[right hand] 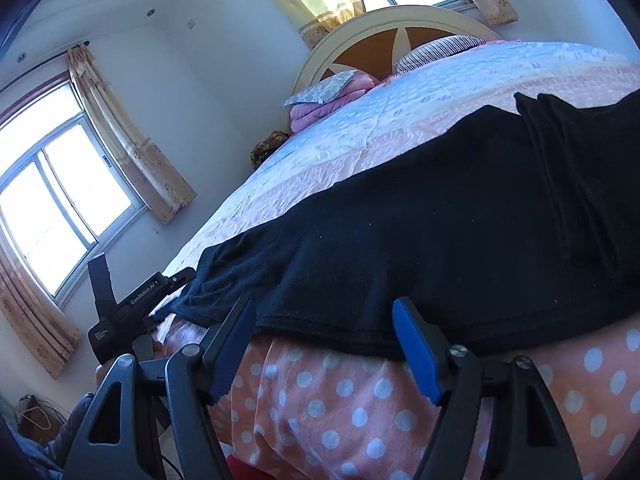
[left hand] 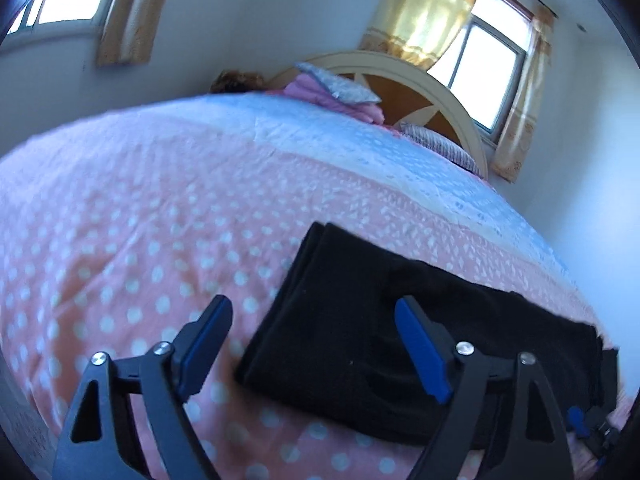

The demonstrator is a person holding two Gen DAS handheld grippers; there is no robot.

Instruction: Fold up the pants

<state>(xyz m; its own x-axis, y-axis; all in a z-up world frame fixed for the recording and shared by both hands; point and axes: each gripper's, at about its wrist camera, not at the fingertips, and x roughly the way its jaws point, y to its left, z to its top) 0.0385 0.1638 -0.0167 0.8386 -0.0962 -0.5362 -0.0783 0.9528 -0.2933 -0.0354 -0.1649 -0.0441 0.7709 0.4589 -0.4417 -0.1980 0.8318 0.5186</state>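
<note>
Pants (left hand: 360, 340), black and already doubled over, lie flat near the edge of the bed (left hand: 120, 220), probably laid there so both tools can reach the cloth from the side. Left gripper (left hand: 316, 350) hangs over one folded end, jaws apart and empty. Right gripper (right hand: 324, 350) faces the near hem, also spread, gripping nothing.

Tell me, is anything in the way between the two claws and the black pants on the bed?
No, nothing visible. The left claw hovers open right over the black pants, and the right claw is open at their near edge. Only the polka-dot bedspread lies around them.
</note>
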